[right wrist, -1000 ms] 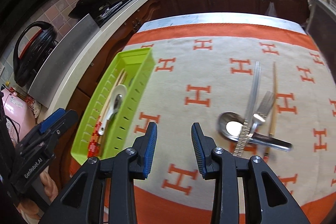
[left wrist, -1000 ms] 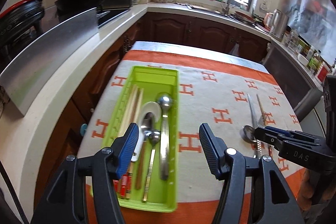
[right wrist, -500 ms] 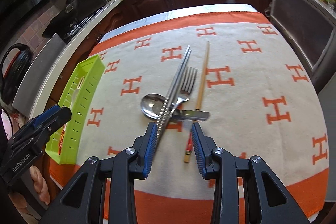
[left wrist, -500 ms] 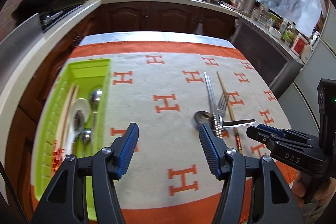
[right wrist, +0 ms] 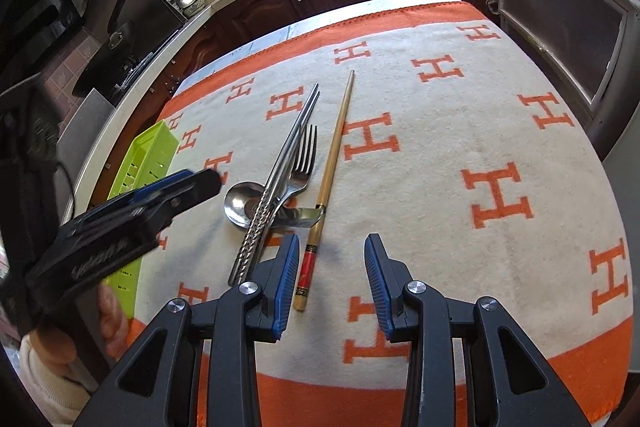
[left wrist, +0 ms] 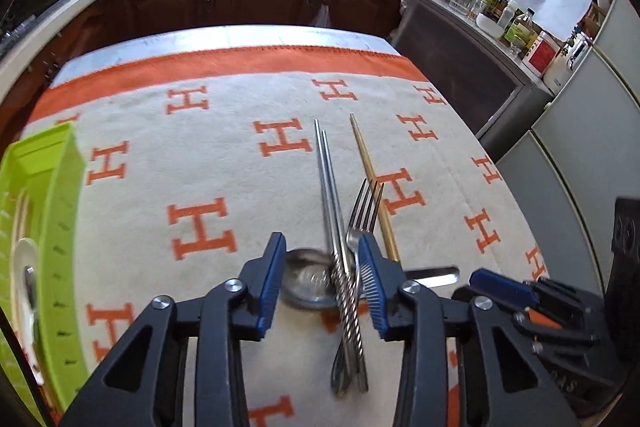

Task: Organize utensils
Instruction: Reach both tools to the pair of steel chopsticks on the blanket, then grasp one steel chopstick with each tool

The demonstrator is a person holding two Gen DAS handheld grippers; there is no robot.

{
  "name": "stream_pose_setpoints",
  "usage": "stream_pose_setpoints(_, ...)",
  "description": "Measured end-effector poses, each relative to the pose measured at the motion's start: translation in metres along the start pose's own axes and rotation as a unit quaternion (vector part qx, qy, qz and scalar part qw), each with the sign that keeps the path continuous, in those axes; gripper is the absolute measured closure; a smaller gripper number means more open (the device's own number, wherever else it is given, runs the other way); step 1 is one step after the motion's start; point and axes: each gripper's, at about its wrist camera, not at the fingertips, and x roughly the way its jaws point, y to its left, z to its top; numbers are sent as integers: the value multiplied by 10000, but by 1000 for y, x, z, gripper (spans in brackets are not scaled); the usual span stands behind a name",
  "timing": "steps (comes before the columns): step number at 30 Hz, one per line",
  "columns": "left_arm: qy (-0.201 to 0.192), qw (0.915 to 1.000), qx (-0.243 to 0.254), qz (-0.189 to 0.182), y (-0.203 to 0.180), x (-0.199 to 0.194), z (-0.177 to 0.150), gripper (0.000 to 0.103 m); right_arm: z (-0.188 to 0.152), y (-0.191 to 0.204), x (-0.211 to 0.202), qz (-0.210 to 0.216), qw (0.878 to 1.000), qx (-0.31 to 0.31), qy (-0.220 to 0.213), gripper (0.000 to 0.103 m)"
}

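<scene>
the loose utensils lie in a small heap on the orange-and-cream cloth (right wrist: pixel 460 131), well apart from the green tray (left wrist: pixel 60 227) at the cloth's left edge. a pair of metal chopsticks (left wrist: pixel 334 227) runs away from the camera, its twisted ends nearest the person. it crosses over the bowl of a spoon (left wrist: pixel 308 283) that lies sideways, handle pointing right. a fork (left wrist: pixel 362 215) leans beside the chopsticks, and a single wooden chopstick (right wrist: pixel 328 179) lies just to their right, its red end close to the person.

the left gripper (left wrist: pixel 322 281) sits right over the heap with the twisted chopstick ends and the spoon bowl between its jaws. the jaws are closing but the pads do not yet press on anything — gaps show on both sides. the chopsticks' long axis runs along the gripper's pointing line, so the jaws would close across their width, which suits a pinch.

the right gripper (right wrist: pixel 332 281) hangs part open and empty, the wooden chopstick's red end just outside its left finger (right wrist: pixel 286 283), not between the two.

the left hand looks nearer to a grasp — likely the metal pair — with the tray on its own side for the carry.
</scene>
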Motion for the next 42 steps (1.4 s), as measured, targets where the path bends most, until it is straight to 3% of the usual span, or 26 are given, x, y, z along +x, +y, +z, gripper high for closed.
stream_pose_setpoints(5,283,9996,30,19,2,34,14,83,2,-12,4,50,9999,95,-2,69)
stream_pose_setpoints(12,456,9988,160,124,-4,50,13,84,3,-27,12,78,9996,256,56,69)
stream_pose_setpoints(18,577,9952,324,723,-4,54,11,90,4,-32,15,107,9996,272,34,69)
stream_pose_setpoints(24,460,9941,465,871,-8,53,9,90,4,-31,16,117,9997,232,27,69)
stream_pose_setpoints(26,341,9945,469,868,-9,54,8,98,3,-29,15,121,9997,222,18,69)
stream_pose_setpoints(31,157,9980,-5,615,5,50,11,100,2,-18,8,146,9999,37,-47,69)
stream_pose_setpoints(42,-323,9962,-489,641,34,-8,8,100,9,37,12,313,9973,-656,-96,69)
